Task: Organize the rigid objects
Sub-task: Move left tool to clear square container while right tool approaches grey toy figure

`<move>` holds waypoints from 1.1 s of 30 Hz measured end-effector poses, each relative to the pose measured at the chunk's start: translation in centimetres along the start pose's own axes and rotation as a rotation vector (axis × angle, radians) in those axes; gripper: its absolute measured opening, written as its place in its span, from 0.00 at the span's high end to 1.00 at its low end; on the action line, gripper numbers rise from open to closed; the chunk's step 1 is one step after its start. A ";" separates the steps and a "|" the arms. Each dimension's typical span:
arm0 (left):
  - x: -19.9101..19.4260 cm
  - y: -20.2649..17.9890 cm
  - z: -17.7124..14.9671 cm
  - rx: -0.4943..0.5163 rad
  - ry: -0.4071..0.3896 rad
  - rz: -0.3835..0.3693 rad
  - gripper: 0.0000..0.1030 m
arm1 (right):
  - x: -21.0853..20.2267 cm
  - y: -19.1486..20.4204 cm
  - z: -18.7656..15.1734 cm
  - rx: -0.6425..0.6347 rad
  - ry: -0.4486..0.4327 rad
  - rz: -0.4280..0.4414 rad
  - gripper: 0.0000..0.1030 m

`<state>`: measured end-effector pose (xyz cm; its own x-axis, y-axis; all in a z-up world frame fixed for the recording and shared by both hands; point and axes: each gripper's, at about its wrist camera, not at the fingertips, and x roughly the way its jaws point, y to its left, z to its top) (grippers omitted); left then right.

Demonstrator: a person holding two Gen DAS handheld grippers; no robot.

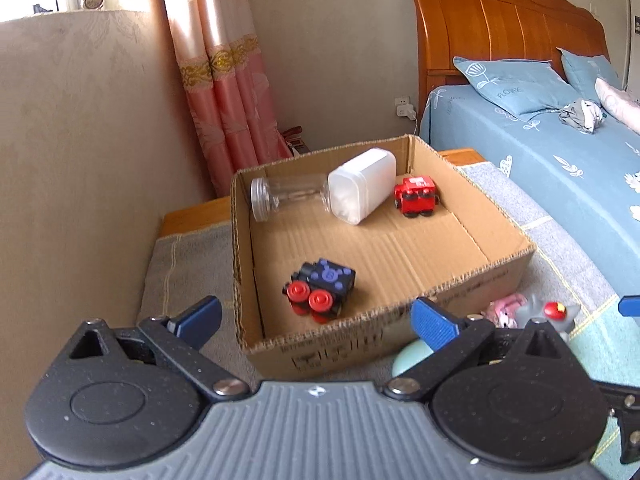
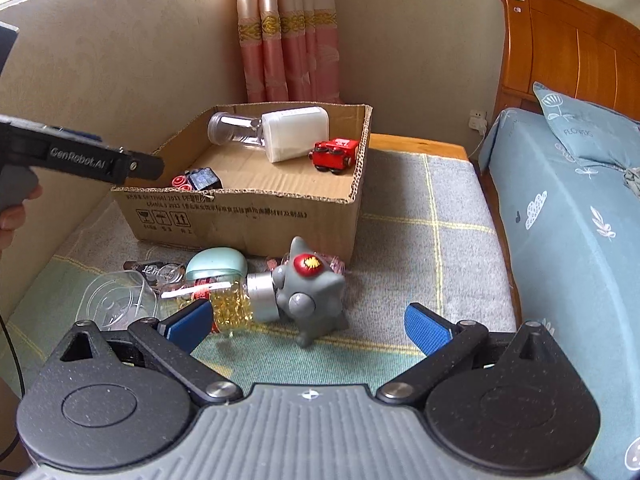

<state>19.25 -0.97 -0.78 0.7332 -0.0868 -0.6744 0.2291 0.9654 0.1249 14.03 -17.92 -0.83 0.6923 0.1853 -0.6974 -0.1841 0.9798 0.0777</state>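
1. The left gripper [image 1: 316, 322] sits at the bottom of its view with its blue pads spread wide apart and nothing between them, in front of the near wall of the cardboard box [image 1: 400, 322].
2. In that box, a black toy block with red wheels [image 1: 320, 292] lies near the front left corner.
3. At the back of the box, a clear jar [image 1: 288, 196] lies on its side, touching a white container [image 1: 362, 186]; a red toy car [image 1: 416, 196] sits just right of the container.
4. The right gripper [image 2: 308, 326] is also spread open and empty, low in its view above the grey blanket [image 2: 440, 208].
5. Just ahead of it lie a grey spiky toy [image 2: 312, 292], a bottle of yellow capsules [image 2: 236, 304], a pale green case [image 2: 218, 264] and a clear lid [image 2: 116, 300], all outside the box, in front of its near wall.
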 end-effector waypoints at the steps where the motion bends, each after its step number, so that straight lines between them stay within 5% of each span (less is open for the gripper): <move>1: -0.1 -0.2 -0.8 -0.010 0.010 -0.003 0.02 | 0.1 -0.1 0.0 0.010 -0.001 -0.004 0.00; 10: -0.8 -1.9 -6.1 -0.056 0.064 -0.064 0.02 | 2.6 -0.3 2.1 0.054 -0.050 -0.042 0.00; 17: -0.5 -2.5 -7.9 -0.040 0.106 -0.036 0.02 | 5.3 -0.7 2.3 0.082 -0.021 -0.094 0.00; 33: -0.8 -1.7 -9.1 -0.060 0.110 -0.040 0.02 | 0.8 -7.2 -0.9 0.199 -0.036 -0.200 0.00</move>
<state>12.47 -0.26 -7.06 0.6485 -0.1011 -0.7544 0.2155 0.9750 0.0547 15.22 -24.87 -2.60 0.7260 -0.0146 -0.6875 0.0971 0.9919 0.0815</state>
